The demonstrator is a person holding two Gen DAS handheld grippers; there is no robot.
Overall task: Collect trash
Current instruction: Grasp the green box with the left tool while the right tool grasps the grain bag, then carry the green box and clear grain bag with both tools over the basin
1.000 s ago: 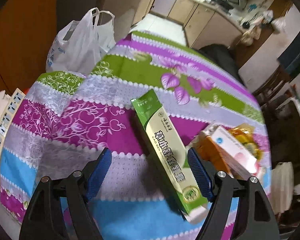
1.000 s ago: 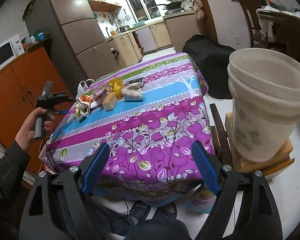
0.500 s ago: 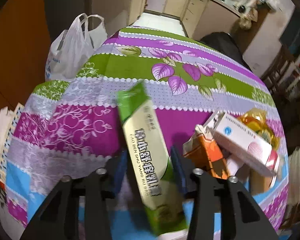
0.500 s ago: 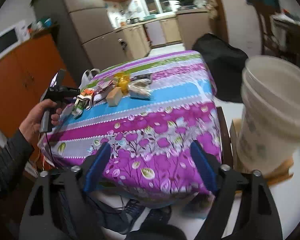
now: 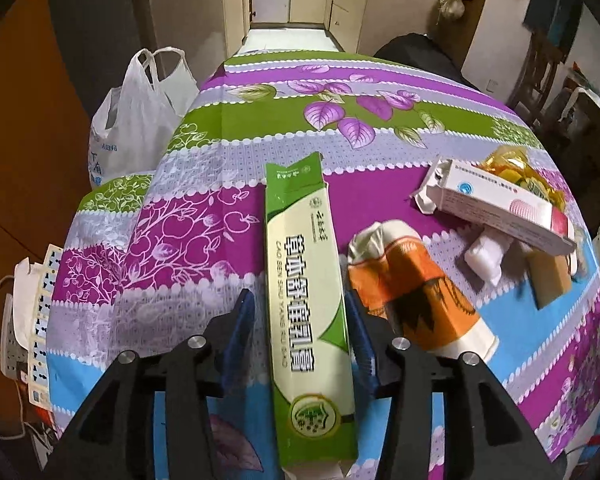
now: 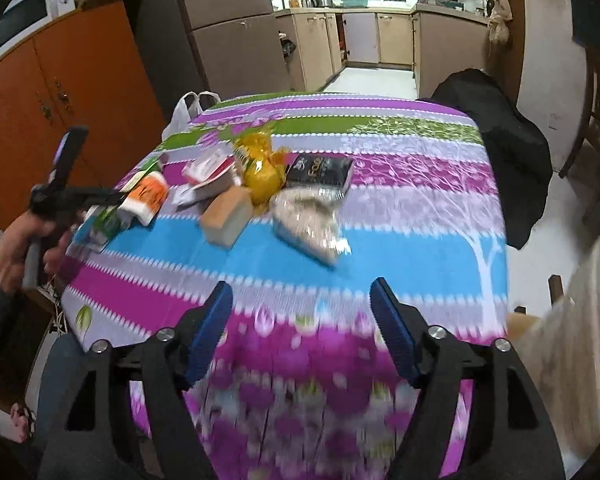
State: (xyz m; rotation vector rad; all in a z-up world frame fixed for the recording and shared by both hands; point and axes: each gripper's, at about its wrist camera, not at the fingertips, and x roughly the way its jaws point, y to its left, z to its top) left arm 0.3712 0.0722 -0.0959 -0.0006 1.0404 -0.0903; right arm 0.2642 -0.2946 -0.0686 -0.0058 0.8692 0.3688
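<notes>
My left gripper (image 5: 300, 332) straddles the long green box (image 5: 306, 280) lying on the striped tablecloth (image 5: 228, 128). Its jaws are opening; the right pad sits against the box edge, while a gap shows at the left pad, so I see no squeeze on it. Just right of the green box lies an orange wrapper (image 5: 412, 292), and farther right a white and pink carton (image 5: 500, 204). Left of the box, a white plastic bag (image 5: 136, 120) hangs off the table edge. My right gripper (image 6: 302, 328) hovers over the near purple end of the cloth, jaws opening wide, nothing between them.
</notes>
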